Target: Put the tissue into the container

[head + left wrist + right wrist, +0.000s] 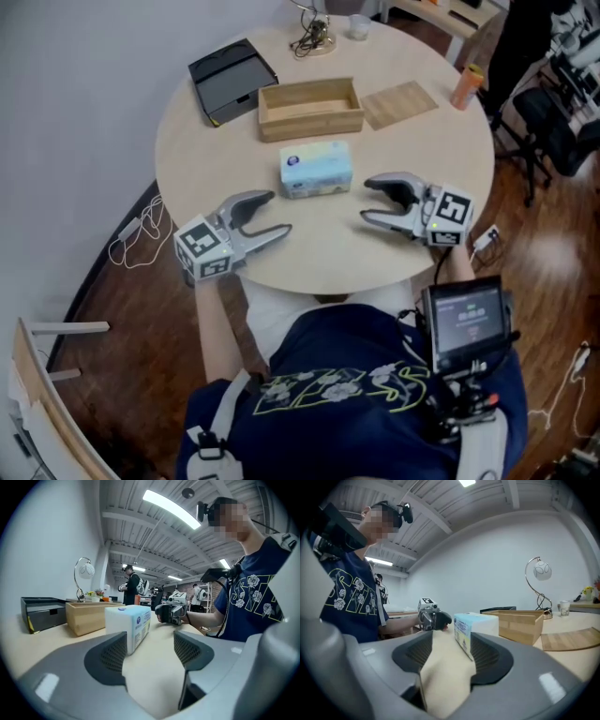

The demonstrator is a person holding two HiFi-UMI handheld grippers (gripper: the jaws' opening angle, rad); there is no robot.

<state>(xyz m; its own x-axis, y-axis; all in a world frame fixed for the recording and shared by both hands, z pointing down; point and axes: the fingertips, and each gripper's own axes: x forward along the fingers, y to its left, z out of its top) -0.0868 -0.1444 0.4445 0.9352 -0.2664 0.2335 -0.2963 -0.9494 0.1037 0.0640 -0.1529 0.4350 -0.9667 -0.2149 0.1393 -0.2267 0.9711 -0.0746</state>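
The left hand-held gripper point(278, 212) and the right hand-held gripper point(366, 201) sit low over the tabletop point(216, 155). Their tips face each other and both have their jaws apart, gripping nothing. The tissue pack point(316, 169) lies between and just beyond the 2, near the wooden container point(310, 108) behind it.

The round table point(403, 159) bears tissue pack point(316, 170), wooden box point(310, 108), black tray point(232, 80); wooden board point(400, 103) beside box.
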